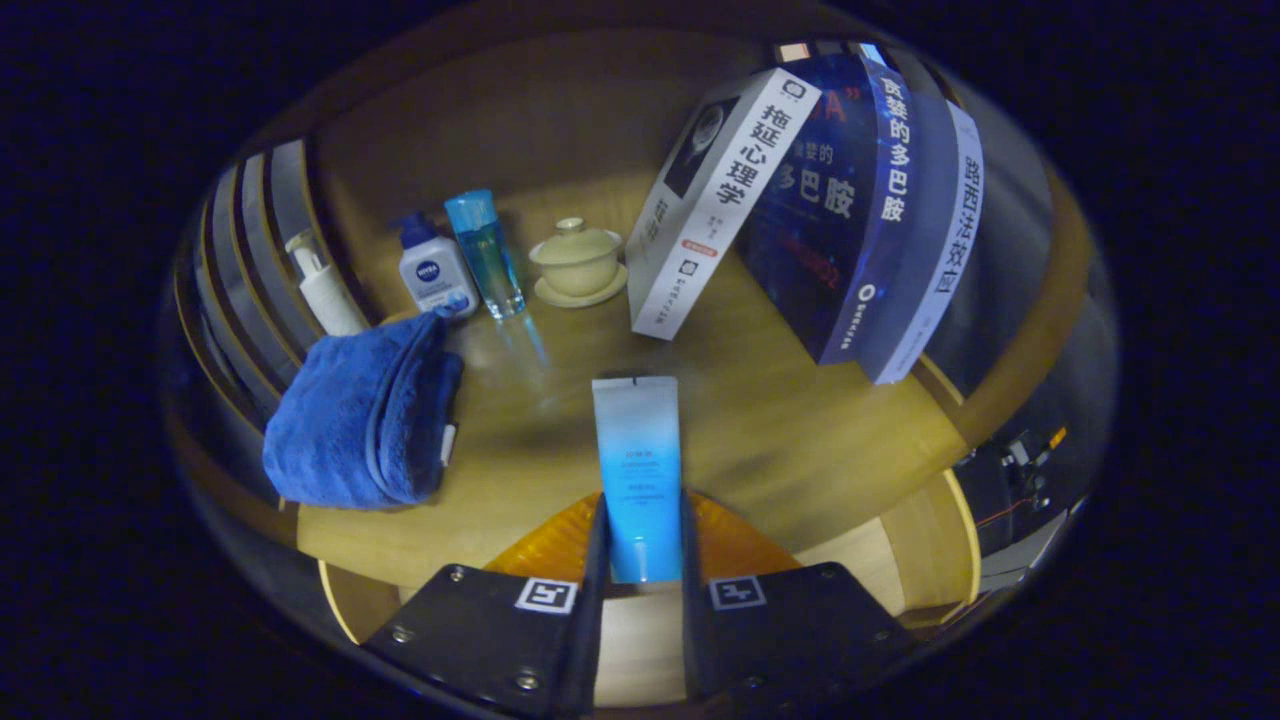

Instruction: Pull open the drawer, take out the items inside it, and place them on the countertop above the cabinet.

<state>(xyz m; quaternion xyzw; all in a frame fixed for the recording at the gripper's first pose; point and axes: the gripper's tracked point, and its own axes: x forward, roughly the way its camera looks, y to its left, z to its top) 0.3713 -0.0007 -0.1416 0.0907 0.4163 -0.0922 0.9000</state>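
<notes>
My gripper (pixel 642 520) is shut on a light blue tube (pixel 638 455), its two black fingers pressing on the tube's lower sides. The tube points forward from the fingers and hangs over the wooden countertop (pixel 780 420). An orange object (pixel 740 540) shows just under the fingers on both sides of the tube; what it is I cannot tell. The cabinet's wooden front edge (pixel 930 530) curves below the countertop to the right of the fingers.
A folded blue towel (pixel 360 410) lies on the countertop left of the tube. Beyond it stand a white pump bottle (pixel 322 285), a blue-capped pump bottle (pixel 432 268), a clear blue bottle (pixel 485 250) and a lidded cream cup (pixel 578 262). Leaning books (pixel 800 210) stand at the back right.
</notes>
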